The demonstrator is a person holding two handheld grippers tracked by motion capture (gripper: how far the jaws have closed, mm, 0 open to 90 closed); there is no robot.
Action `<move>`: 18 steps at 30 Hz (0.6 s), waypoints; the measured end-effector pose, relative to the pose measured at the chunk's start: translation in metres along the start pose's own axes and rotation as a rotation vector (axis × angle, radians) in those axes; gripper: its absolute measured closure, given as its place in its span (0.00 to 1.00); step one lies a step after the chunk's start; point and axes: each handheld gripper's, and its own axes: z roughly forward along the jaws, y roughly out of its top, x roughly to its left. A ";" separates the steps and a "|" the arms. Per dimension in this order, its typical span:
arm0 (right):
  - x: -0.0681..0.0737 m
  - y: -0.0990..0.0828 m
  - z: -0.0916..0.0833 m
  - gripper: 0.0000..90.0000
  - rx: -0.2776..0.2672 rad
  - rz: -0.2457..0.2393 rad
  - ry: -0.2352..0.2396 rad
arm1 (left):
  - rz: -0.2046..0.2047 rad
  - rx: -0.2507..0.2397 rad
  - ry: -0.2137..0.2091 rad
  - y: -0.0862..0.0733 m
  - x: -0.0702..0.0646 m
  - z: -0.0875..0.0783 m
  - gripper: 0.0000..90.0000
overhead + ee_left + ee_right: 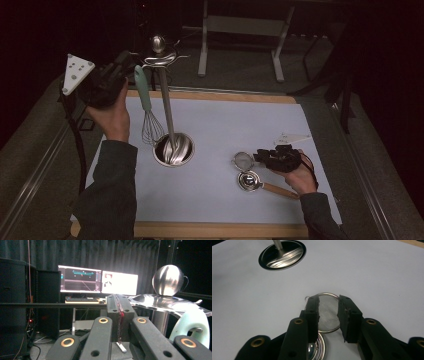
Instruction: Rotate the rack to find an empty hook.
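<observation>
**Hands & grippers: pose/state**

L gripper (131, 59): raised high, roughly level, pointing fwd; jaws fully closed, pads (119, 315) pressed flat together. L forearm upright, hand wrapped under body. R gripper (260, 156): low, well apart from L, tilted down; jaws part open, nothing gripped between pads.

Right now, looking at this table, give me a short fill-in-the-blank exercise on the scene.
1. The whisk hangs from the metal ____.
2. The left gripper has its jaws ____.
3. The right gripper hovers with its jaws over a round mesh ____.

Missing words: stand; shut; strainer
</observation>
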 end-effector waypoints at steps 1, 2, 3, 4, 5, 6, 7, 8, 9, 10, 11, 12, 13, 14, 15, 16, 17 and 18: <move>0.000 0.000 0.000 0.78 0.003 0.001 -0.001 | 0.009 0.008 -0.003 0.001 0.001 0.001 1.00; 0.000 0.000 0.000 0.78 0.005 0.002 -0.002 | 0.009 0.011 -0.006 0.001 0.002 0.001 1.00; -0.001 0.000 0.000 0.78 0.005 0.002 -0.002 | 0.009 0.011 -0.006 0.001 0.002 0.001 1.00; -0.001 0.000 0.000 0.78 0.004 0.003 -0.002 | 0.011 0.013 -0.005 0.002 0.002 0.001 1.00; -0.001 0.000 0.000 0.78 0.004 0.003 -0.002 | 0.018 0.017 -0.006 0.002 0.002 0.001 1.00; -0.001 -0.001 0.000 0.78 0.003 0.003 -0.003 | 0.023 0.021 -0.006 0.003 0.002 0.001 1.00; -0.002 -0.001 -0.001 0.78 0.003 0.005 -0.004 | 0.034 0.030 -0.012 0.003 0.002 0.000 1.00; -0.002 -0.001 -0.001 0.78 0.003 0.006 -0.005 | 0.040 0.039 -0.022 0.003 0.003 -0.001 1.00; -0.002 -0.001 -0.001 0.77 0.004 0.006 -0.007 | 0.040 0.039 -0.022 0.003 0.003 -0.001 1.00; -0.003 -0.001 -0.002 0.77 0.007 0.005 -0.008 | 0.057 0.050 -0.024 0.003 0.004 -0.001 1.00; -0.003 -0.001 -0.002 0.77 0.007 0.005 -0.008 | 0.068 0.059 -0.024 0.003 0.004 -0.002 1.00; -0.004 -0.002 -0.002 0.77 0.013 0.004 -0.013 | 0.073 0.064 -0.027 0.003 0.005 -0.003 1.00; -0.005 -0.003 -0.003 0.77 0.014 0.005 -0.016 | 0.072 0.065 -0.028 0.003 0.007 -0.004 1.00; -0.006 -0.004 -0.003 0.77 0.017 0.008 -0.020 | 0.071 0.067 -0.031 0.002 0.009 -0.007 1.00; -0.007 -0.004 -0.003 0.77 0.016 0.009 -0.022 | 0.071 0.067 -0.031 0.002 0.009 -0.007 0.99; -0.007 -0.004 -0.003 0.77 0.016 0.009 -0.022 | 0.071 0.070 -0.033 0.002 0.010 -0.008 0.99; -0.009 -0.006 -0.004 0.77 0.016 0.015 -0.025 | 0.080 0.079 -0.033 0.001 0.012 -0.010 0.99; -0.009 -0.006 -0.004 0.77 0.016 0.015 -0.025 | 0.080 0.079 -0.033 0.001 0.012 -0.010 0.99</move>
